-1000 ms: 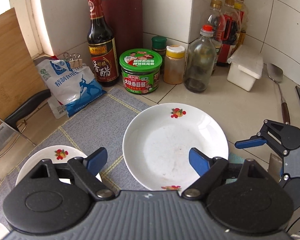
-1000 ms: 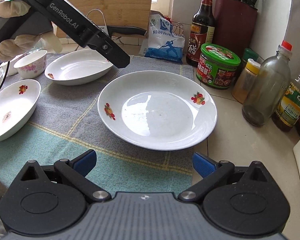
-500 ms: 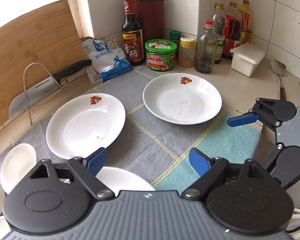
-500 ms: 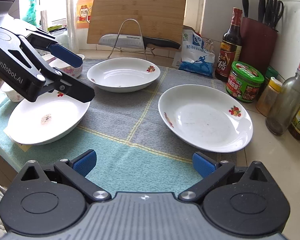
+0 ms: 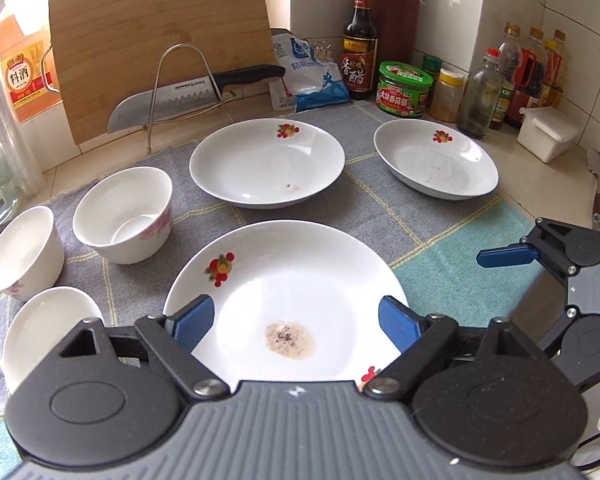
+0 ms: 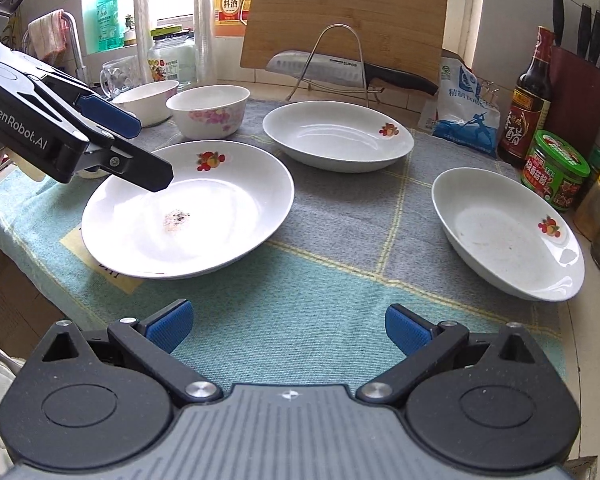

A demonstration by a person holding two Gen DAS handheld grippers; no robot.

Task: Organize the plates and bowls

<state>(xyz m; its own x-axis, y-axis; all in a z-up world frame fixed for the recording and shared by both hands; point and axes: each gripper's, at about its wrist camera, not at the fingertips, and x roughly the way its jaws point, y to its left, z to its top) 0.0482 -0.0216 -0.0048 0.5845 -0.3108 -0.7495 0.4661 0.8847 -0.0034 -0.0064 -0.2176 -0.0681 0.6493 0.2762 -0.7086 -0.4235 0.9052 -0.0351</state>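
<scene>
Care at the rim matters: left gripper (image 5: 290,320), jaws spread and empty over the stained plate (image 5: 288,292) nearest the towel's front edge, should pinch low; right gripper (image 6: 288,326) hangs released

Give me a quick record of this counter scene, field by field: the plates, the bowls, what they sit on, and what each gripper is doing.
plates: three, unstacked; stained plate nearest, second plate behind it, third plate far right
bowls: three, beside the plates; nearest bowl, middle bowl, rear bowl
surface: checked cloth
left gripper: open, over the stained plate
right gripper: open, empty, above the cloth
</scene>
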